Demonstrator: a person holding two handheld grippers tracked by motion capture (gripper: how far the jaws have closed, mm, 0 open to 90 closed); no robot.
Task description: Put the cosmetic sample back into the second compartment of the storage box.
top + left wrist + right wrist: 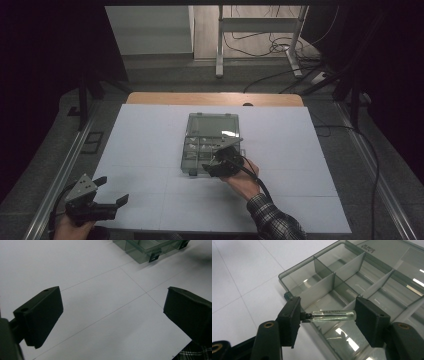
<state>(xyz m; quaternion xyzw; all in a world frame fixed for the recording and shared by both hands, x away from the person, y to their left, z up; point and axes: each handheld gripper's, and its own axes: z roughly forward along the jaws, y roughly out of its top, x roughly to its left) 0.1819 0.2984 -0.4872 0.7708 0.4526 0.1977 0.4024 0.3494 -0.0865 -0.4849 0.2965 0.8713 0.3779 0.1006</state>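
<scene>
White tabletop (150, 150) filled most of the high view, bare apart from the smoked-clear compartment box (210, 145) sitting centre frame with its lid laid open toward the top of the picture. Box read as thin rigid plastic, light, likely to skate on that smooth sheet if nudged from the side. In the right gripper view the box (352, 280) ran from centre to upper right, its dividers standing upright, cells nearest the claw looked empty as far as I could tell. Right claw (328, 315) was narrowed down onto a small clear vial (334, 314), pinched end to end: dark cap end against the left jaw, rounded end against the right, the tube lying level across the gap, hanging over the box's near-left cells at lower centre of frame. Judgement: vial was very light, stiff, slick, probably glass or hard plastic, so brittle. An end-on pinch like that had little contact area and could let it pivot or pop out; a hold across the mid-barrel would have been safer, with light pressure. In the high view the right claw (223, 162) sat at the box's lower right corner. Left claw (102, 192) sat in the lower left corner, jaws spread wide, nothing between them; in its own view the left claw (112, 312) framed bare tabletop (87, 277).
</scene>
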